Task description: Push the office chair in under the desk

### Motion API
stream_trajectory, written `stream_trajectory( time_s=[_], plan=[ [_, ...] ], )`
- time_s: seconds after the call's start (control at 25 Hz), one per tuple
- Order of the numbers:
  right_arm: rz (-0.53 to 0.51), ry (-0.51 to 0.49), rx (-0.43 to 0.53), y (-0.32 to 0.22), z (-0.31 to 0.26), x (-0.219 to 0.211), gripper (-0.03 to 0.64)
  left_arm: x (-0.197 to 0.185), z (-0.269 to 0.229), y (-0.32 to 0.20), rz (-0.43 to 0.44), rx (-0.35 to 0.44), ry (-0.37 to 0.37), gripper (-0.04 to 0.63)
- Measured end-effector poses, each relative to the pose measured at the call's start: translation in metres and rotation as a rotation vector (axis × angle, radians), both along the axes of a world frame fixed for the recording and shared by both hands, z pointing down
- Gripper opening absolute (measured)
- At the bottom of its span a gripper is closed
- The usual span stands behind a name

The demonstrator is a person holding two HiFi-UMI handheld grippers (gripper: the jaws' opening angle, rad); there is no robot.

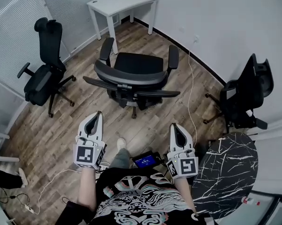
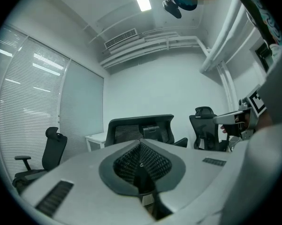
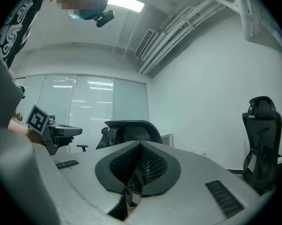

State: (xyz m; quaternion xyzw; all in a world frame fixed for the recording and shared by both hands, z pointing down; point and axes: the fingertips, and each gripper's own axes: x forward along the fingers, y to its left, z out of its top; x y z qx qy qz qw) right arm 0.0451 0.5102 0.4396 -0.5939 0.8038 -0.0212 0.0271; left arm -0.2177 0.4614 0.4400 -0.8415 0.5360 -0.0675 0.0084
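Observation:
A black office chair (image 1: 131, 74) stands in the middle of the wooden floor, its backrest toward me and its seat facing the white desk (image 1: 122, 3) by the far wall. There is a gap of floor between chair and desk. My left gripper (image 1: 97, 116) and right gripper (image 1: 174, 127) hover short of the backrest, both shut with nothing in them. In the left gripper view the shut tip of the left gripper (image 2: 141, 148) points at the chair's backrest (image 2: 140, 128). In the right gripper view the right gripper (image 3: 141, 149) points at that same chair (image 3: 131, 130).
A second black chair (image 1: 44, 74) stands at the left by the blinds, a third (image 1: 246, 95) at the right wall. A black marble round table (image 1: 227, 172) is close at my right. A white cable (image 1: 192, 93) and a small device with a blue screen (image 1: 145, 161) lie on the floor.

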Motion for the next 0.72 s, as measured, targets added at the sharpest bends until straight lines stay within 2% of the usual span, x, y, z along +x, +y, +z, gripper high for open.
stream_trajectory(
  time_s=[0.2,0.4,0.72],
  plan=[
    [0.010,0.026,0.003,-0.025,-0.001,-0.008,0.015,-0.012,0.000,-0.032,0.005,0.024,0.027,0.002],
    [0.036,0.051,-0.010,-0.054,0.000,-0.013,0.014,-0.021,0.003,-0.066,0.015,0.004,0.039,0.002],
    [0.077,0.098,-0.049,-0.098,0.010,-0.023,0.031,-0.032,0.009,-0.115,0.076,0.002,0.044,0.002]
  ],
)
